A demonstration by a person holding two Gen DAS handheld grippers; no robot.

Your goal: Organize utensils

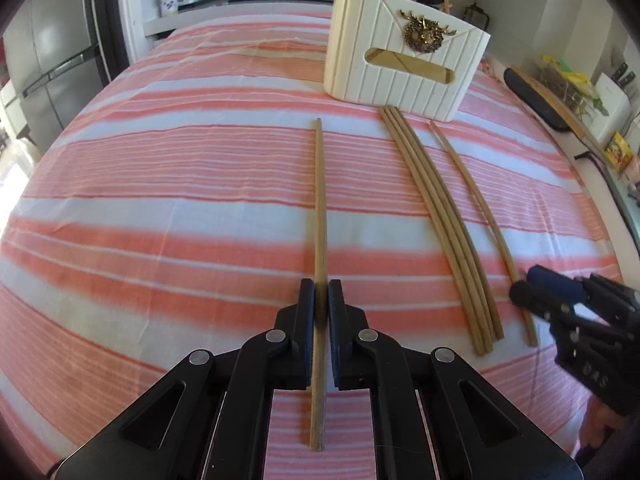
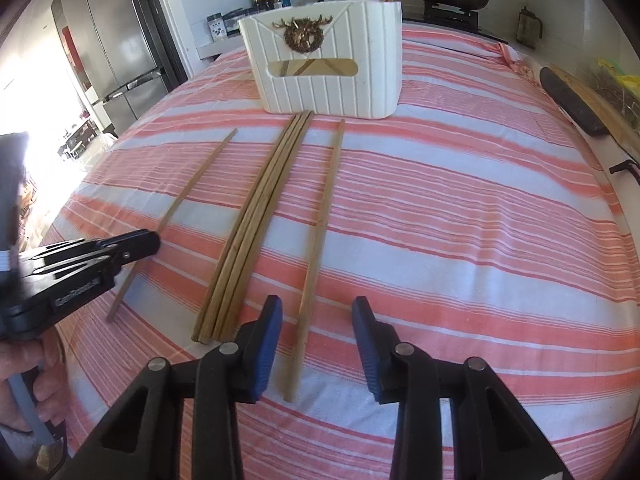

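Pinching lone chopstick (image 1: pixel 320 200), left claw (image 1: pixel 320 294) hides its middle; right claw (image 2: pixel 316 316) spread, straddling another chopstick (image 2: pixel 320 232).

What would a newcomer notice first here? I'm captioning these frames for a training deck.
Probably the pink-and-white striped cloth covering the whole table, with wooden chopsticks lying lengthwise on it: a bundle of four in the middle and singles on either side. At the far end stands a cream ribbed holder bearing a gold stag emblem. Up close, the left tongs pinch one lone chopstick.

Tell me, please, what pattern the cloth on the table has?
The cloth has pink and white stripes running across it, clearest in the right wrist view.
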